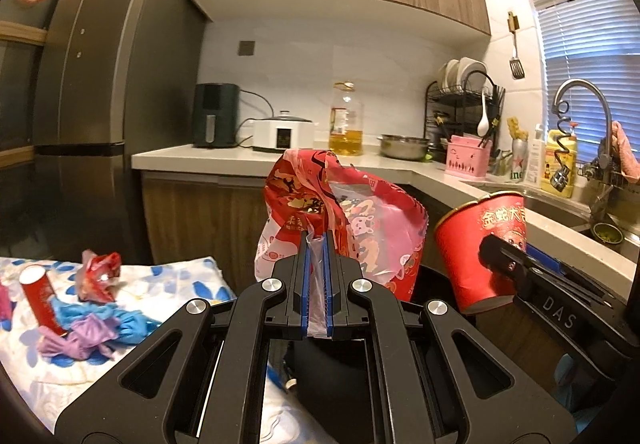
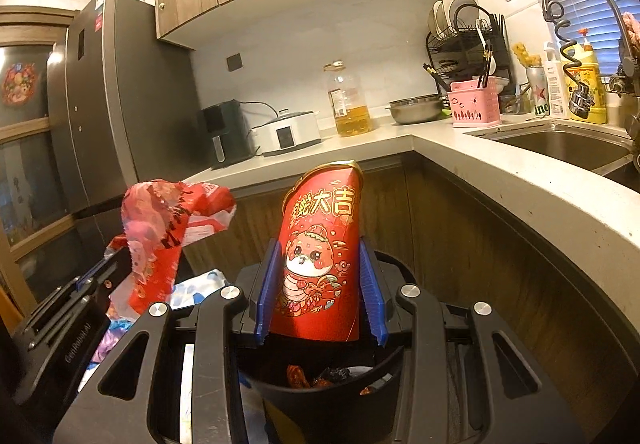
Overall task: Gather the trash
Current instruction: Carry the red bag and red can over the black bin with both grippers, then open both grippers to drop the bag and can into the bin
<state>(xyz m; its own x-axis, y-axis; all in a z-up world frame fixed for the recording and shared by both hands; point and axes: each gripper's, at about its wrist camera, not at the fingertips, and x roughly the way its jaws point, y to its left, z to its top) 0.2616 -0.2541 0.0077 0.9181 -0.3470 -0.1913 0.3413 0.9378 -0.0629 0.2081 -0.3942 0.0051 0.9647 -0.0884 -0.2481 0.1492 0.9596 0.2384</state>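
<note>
Trash was held in both grippers above a black bin [image 2: 328, 388]. The left gripper [image 1: 317, 244] had its jaws nearly closed on a thin fold of a red plastic bag [image 1: 340, 219], which stood crumpled over the fingers. The right gripper [image 2: 320, 284] was about half open, its blue pads [image 2: 266, 288] pressed on both sides of a red paper cup [image 2: 320, 256], tilted a little. More trash lay on a flowered cloth [image 1: 168, 280]: a red can [image 1: 42, 300] and gloves [image 1: 100, 328]. Behind was the counter [image 2: 460, 163].
</note>
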